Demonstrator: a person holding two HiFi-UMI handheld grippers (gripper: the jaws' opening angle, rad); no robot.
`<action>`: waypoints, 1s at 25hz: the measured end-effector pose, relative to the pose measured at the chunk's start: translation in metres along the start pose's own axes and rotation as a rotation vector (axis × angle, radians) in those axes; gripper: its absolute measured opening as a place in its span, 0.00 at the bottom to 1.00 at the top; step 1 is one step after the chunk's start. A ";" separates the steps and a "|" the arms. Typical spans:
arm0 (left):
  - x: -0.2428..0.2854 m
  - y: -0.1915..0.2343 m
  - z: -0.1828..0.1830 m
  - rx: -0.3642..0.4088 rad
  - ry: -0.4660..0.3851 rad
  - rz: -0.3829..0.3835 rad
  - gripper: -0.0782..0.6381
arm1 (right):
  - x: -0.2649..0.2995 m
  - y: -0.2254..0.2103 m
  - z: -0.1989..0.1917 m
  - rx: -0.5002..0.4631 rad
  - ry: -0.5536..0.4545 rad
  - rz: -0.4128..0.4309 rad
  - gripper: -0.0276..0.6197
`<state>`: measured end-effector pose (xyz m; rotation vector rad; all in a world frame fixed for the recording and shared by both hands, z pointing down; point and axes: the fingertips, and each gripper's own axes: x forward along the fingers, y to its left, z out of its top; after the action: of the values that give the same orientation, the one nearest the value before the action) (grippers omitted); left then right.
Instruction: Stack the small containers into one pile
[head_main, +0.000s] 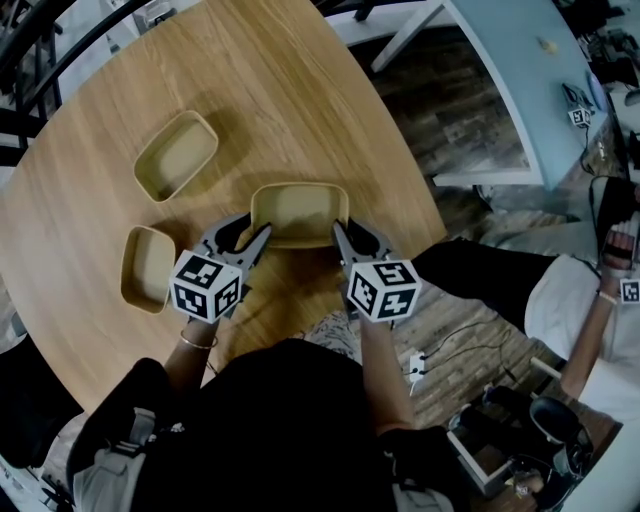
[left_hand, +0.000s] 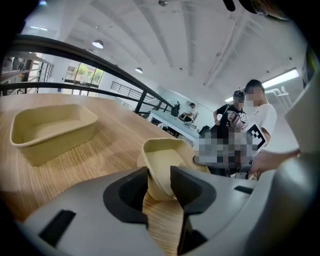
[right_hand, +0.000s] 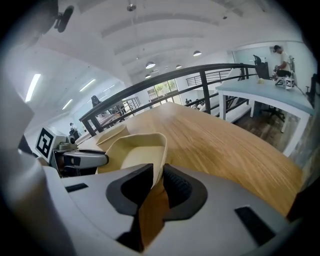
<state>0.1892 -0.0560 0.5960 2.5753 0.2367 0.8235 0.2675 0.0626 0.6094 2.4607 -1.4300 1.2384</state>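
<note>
Now — left gripper (head_main: 258, 223), right gripper (head_main: 343, 226): jaws pinching near container (head_main: 298, 205) rim | far container (head_main: 177, 153), side container (head_main: 147, 265): apart, leftward on table (head_main: 300, 90)

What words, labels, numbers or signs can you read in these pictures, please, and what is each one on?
No readable words, brands or numbers in any view.
Left cube: black-and-white square markers, no letters.
Right cube: the same.
Small marker on the blue table: pattern only.
Containers: plain, unprinted.
</note>
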 end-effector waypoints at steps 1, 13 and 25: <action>-0.001 -0.001 0.000 -0.001 -0.001 0.002 0.31 | -0.002 0.000 0.001 -0.013 0.000 -0.002 0.15; -0.022 -0.015 0.014 0.028 -0.056 0.004 0.21 | -0.034 0.013 0.019 -0.116 -0.049 -0.030 0.13; -0.051 -0.013 0.024 0.018 -0.124 0.087 0.19 | -0.036 0.036 0.031 -0.187 -0.064 0.053 0.13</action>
<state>0.1613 -0.0671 0.5462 2.6582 0.0957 0.6918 0.2498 0.0556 0.5526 2.3720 -1.5579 0.9920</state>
